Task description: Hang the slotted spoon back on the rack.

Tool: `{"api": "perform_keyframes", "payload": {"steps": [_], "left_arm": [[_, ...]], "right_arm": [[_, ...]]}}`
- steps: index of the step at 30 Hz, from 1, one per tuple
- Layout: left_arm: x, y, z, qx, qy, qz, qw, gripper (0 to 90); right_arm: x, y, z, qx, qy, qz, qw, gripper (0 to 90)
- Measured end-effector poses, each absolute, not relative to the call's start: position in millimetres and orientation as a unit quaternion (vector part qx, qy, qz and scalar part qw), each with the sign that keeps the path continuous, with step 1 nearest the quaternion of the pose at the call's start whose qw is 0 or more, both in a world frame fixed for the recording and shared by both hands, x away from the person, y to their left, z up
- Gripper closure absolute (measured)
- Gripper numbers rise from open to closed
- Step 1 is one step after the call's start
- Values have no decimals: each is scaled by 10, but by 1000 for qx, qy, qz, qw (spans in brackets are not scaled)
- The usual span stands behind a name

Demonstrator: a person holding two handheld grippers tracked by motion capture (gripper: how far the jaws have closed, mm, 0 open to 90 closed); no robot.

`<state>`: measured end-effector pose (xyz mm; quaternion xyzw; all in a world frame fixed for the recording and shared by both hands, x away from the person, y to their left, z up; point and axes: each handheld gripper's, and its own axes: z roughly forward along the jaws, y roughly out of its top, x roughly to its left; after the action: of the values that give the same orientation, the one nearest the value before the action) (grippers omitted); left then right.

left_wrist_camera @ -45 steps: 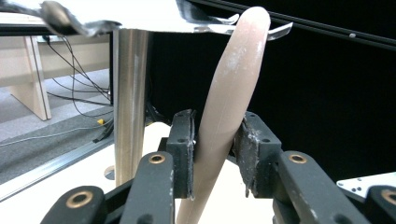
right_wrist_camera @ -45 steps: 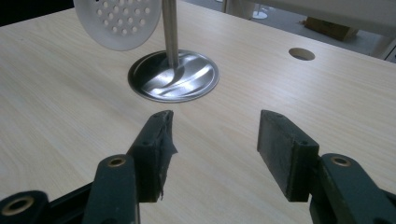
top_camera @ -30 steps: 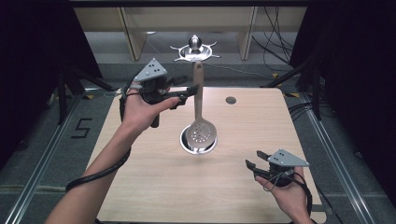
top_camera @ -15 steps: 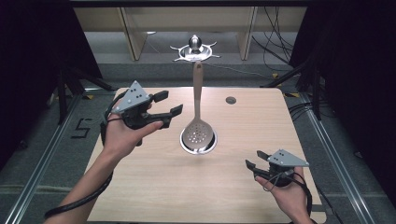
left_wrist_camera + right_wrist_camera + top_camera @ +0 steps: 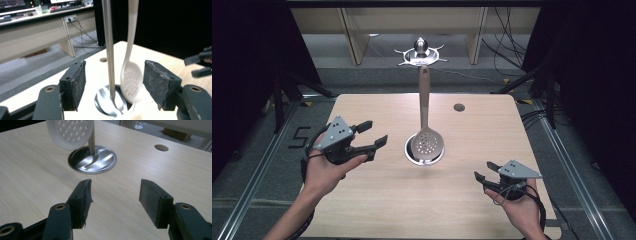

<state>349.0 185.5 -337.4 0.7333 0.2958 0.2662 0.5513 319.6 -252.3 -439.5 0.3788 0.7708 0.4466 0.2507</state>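
A white slotted spoon (image 5: 426,144) hangs from a metal stand, whose hooked top (image 5: 421,51) rises on a thin pole (image 5: 108,50) from a round steel base (image 5: 100,160) at the table's middle. Left of the spoon, a hand's width away, my left gripper (image 5: 377,132) is open; its jaws have just been opening and nothing lies between them. In the left gripper view the pole and the spoon's bowl (image 5: 130,80) stand farther off, beyond the pads. Near the table's front right, my right gripper (image 5: 483,170) is open and empty, pointing toward the base and the spoon's bowl (image 5: 70,132).
The wooden table (image 5: 462,210) has a small round cable hole (image 5: 458,107) at its back right. Dark curtains flank both sides. Wooden bench legs and cables lie on the floor behind the table.
My left gripper was at the spoon's handle; it has come away to the left and down, with its jaws wider. The spoon stays hanging on the stand. The right gripper has not moved.
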Motion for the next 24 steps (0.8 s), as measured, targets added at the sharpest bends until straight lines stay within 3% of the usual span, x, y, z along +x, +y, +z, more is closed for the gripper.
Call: {"api": "perform_keyframes", "payload": {"steps": [13, 24], "left_arm": [[3425, 2175, -4095, 754, 343, 242, 505, 335], [3361, 2354, -4637, 753, 369, 258, 480, 346]], "right_arm": [[3166, -2503, -4400, 403, 767, 445, 228, 430], [3198, -2536, -4409, 389, 770, 449, 231, 425]]}}
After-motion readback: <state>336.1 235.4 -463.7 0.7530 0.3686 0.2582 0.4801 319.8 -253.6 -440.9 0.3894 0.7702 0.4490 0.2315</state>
